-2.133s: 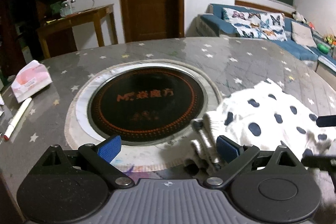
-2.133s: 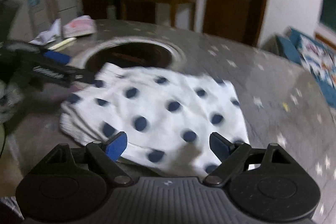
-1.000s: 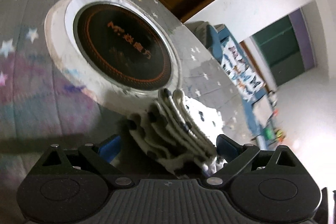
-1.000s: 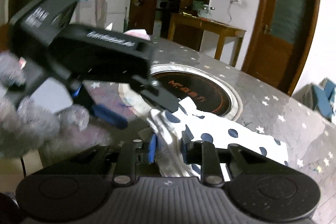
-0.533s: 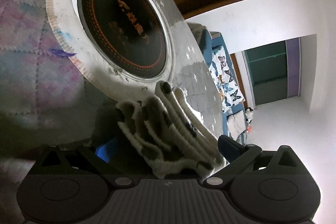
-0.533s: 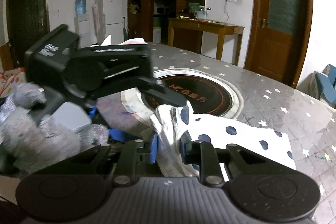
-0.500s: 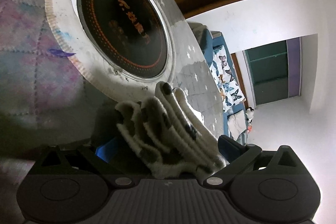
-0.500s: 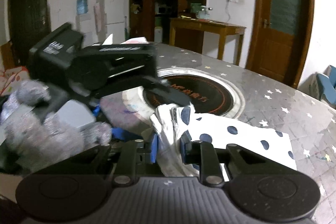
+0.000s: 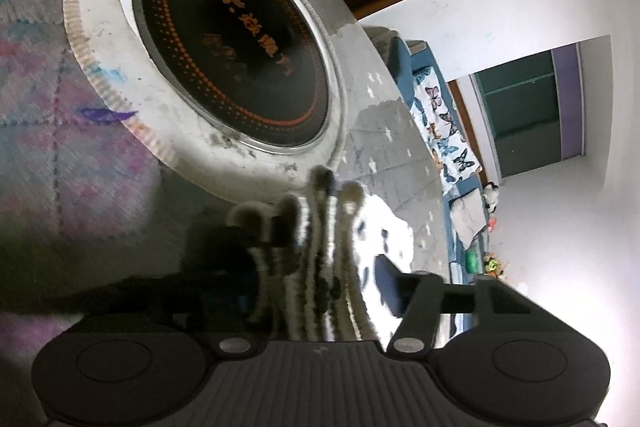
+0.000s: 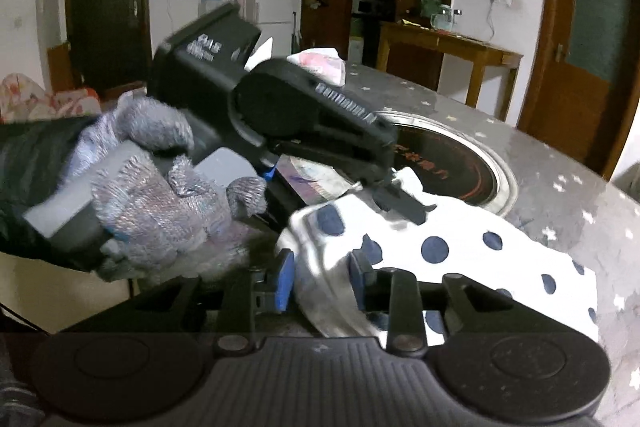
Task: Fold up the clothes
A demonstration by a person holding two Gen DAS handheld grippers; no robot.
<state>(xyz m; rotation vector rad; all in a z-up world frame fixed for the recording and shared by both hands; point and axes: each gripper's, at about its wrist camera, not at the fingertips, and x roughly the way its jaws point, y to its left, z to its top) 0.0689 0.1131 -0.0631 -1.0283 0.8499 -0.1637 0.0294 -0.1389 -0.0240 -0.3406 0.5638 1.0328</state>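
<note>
The white polka-dot garment [image 10: 460, 247] lay on the star-patterned table [image 10: 580, 203] beside the round inset cooktop [image 10: 448, 163], its bunched near edge lifted off the surface. The right gripper [image 10: 320, 281] had its blue-padded fingers [image 10: 283, 279] closed narrowly on that edge. The left gripper [image 9: 316, 291], held in a grey knit-gloved hand [image 10: 156, 187], had folds of the same edge gathered between its fingers, though whether they pinched the cloth could not be told.
</note>
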